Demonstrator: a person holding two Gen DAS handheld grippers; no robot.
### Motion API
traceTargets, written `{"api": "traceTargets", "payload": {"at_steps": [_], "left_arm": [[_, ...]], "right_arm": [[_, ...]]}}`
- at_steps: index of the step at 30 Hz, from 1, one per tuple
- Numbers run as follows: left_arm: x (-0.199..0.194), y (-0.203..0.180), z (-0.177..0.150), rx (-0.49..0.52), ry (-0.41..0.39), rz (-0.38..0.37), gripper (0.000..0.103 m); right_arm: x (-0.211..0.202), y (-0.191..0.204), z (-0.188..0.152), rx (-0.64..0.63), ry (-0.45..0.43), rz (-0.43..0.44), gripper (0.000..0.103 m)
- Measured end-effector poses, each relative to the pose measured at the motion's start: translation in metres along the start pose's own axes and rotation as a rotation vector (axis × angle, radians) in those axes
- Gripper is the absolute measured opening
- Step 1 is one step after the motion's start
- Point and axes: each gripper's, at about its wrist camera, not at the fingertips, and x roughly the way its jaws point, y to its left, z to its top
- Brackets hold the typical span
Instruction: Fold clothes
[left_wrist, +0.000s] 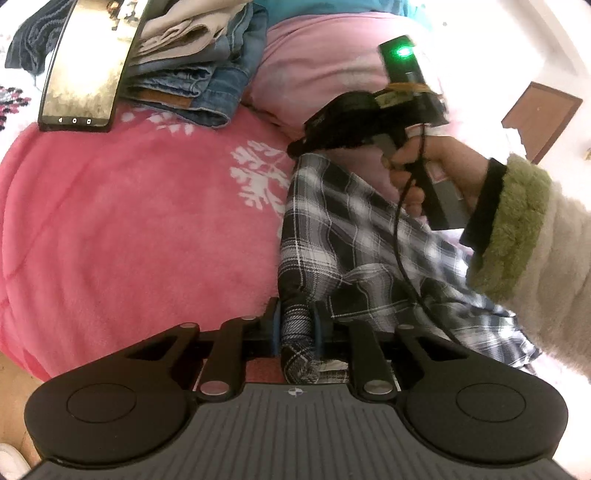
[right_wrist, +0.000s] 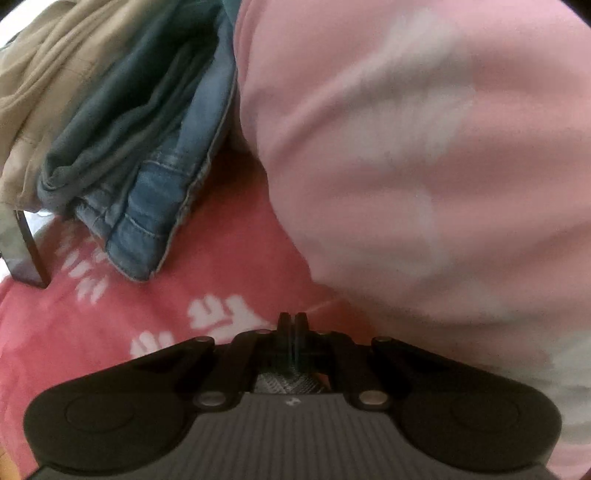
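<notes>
Left wrist: left gripper (left_wrist: 297, 330) pinches a bunched edge of the black-and-white plaid cloth garment (left_wrist: 354, 236) between its fingers, presumably to lift it for a fold. Beyond them lies the pink fleece blanket (left_wrist: 129, 221).

Right wrist: right gripper (right_wrist: 293, 332) fingers are pressed together; plaid fabric shows just behind them, grip unclear. Folded blue denim jeans (right_wrist: 147, 184) lie ahead-left, blurred.

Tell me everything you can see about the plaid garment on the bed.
The plaid garment is black, white and grey checked woven cloth, looking thin and soft. It lies rumpled, not yet folded, on the pink fleece blanket, running from the near edge toward the pale pink pillow. The left claw is shut on a bunched fold at one end; the right claw meets its far end, and a strip shows behind its closed jaws.
</notes>
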Motion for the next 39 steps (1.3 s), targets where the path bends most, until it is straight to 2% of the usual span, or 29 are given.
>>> {"api": "traceTargets", "payload": {"at_steps": [2,4,6,8,9,10,13,16,19,20,23,26,30,33,34,35,39], "left_arm": [[-0.001,0.002,0.003,-0.017,0.012,-0.013,0.021],[-0.003,0.005,0.005,-0.035,0.023,-0.025,0.024],[-0.006,0.01,0.005,-0.051,0.019,-0.04,0.025],[-0.009,0.015,0.005,-0.071,0.019,-0.054,0.027],[-0.01,0.018,0.004,-0.082,0.024,-0.062,0.027],[-0.011,0.021,0.003,-0.092,0.029,-0.071,0.027],[-0.019,0.021,0.002,-0.077,0.041,-0.074,0.027],[-0.027,0.018,-0.002,-0.054,0.042,-0.049,0.027],[-0.035,0.016,-0.006,-0.05,0.037,-0.006,0.027],[-0.036,0.015,-0.007,-0.05,0.035,0.008,0.027],[-0.044,0.013,-0.009,-0.036,0.021,0.053,0.027],[-0.051,0.012,-0.013,-0.011,0.007,0.092,0.027],[-0.053,0.005,-0.023,0.088,0.006,0.136,0.027],[-0.05,-0.001,-0.031,0.146,0.011,0.149,0.027],[-0.05,-0.002,-0.033,0.162,0.006,0.15,0.027],[-0.05,-0.004,-0.035,0.179,-0.003,0.15,0.027],[-0.047,-0.009,-0.039,0.256,-0.038,0.123,0.027]], "right_arm": [[-0.025,0.002,0.002,-0.011,-0.057,0.021,0.004],[-0.07,0.004,0.006,-0.011,-0.153,0.071,0.006],[-0.121,0.003,0.006,0.002,-0.254,0.122,0.022],[-0.179,-0.002,-0.007,-0.005,-0.338,0.175,0.051],[-0.209,-0.004,-0.015,-0.011,-0.378,0.201,0.053],[-0.232,-0.004,-0.024,-0.024,-0.399,0.221,0.06],[-0.272,-0.003,-0.063,-0.062,-0.352,0.26,0.078],[-0.26,0.014,-0.112,-0.011,-0.244,0.291,0.082],[-0.233,0.023,-0.158,0.021,-0.147,0.24,0.079],[-0.223,0.027,-0.172,0.021,-0.127,0.229,0.073],[-0.201,0.048,-0.191,-0.039,-0.116,0.21,0.064],[-0.184,0.084,-0.193,-0.24,-0.153,0.152,0.062],[-0.17,0.131,-0.195,-0.524,-0.21,0.085,0.058],[-0.154,0.145,-0.193,-0.603,-0.201,0.066,0.029],[-0.152,0.145,-0.192,-0.596,-0.188,0.076,0.011],[-0.152,0.144,-0.192,-0.581,-0.18,0.091,0.005],[-0.167,0.146,-0.202,-0.517,-0.198,0.144,0.005]]}}
